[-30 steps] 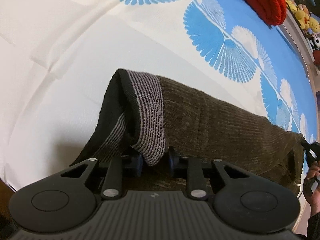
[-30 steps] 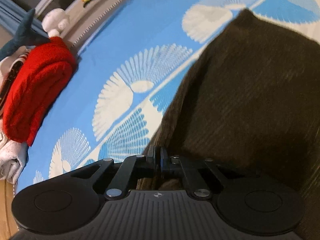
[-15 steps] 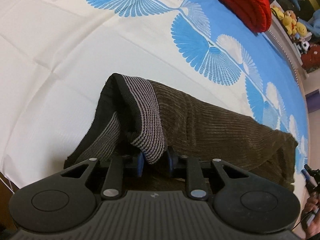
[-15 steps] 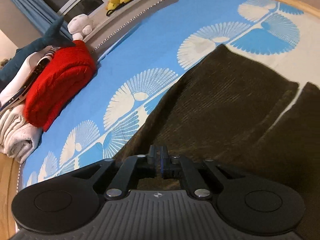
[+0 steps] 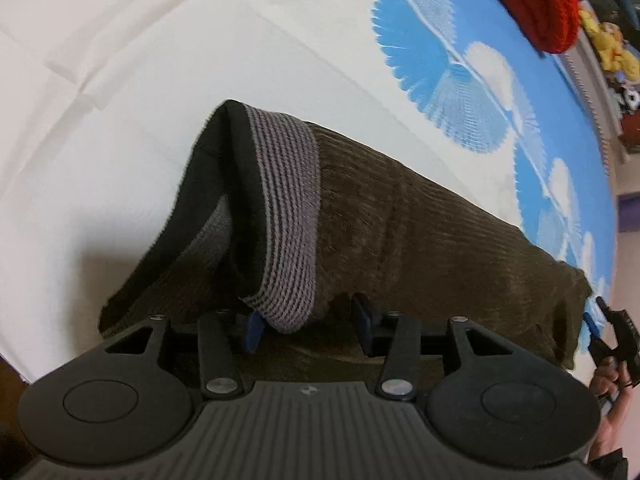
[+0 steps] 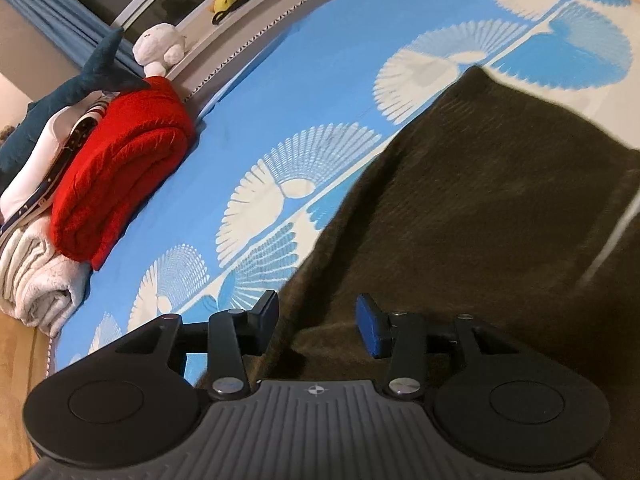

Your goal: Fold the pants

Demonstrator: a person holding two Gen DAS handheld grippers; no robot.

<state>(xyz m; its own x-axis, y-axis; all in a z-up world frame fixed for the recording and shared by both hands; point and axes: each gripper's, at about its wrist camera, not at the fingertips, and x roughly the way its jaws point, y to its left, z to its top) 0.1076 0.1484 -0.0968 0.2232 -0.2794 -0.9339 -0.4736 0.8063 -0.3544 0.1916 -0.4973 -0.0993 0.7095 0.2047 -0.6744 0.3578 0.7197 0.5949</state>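
Observation:
Dark brown corduroy pants [image 5: 420,224] lie folded on the bed, with the grey striped waistband [image 5: 288,216] turned over at their left end. My left gripper [image 5: 308,320] is open, its jaws apart on either side of the waistband's lower edge. In the right wrist view the pants [image 6: 480,200] spread ahead and to the right. My right gripper [image 6: 316,320] is open just above the cloth's left edge. The right gripper also shows at the far right of the left wrist view [image 5: 604,328].
The bed sheet [image 5: 120,80] is white with a blue fan pattern [image 6: 304,92]. A folded red blanket [image 6: 120,168] on a stack of white linen, a shark plush [image 6: 80,88] and other soft toys lie at the bed's head. The bed's edge is near at lower left [image 5: 12,360].
Both grippers have opened and let go of the pants. The cloth has settled on the bed, and the right gripper has dropped lower toward it.

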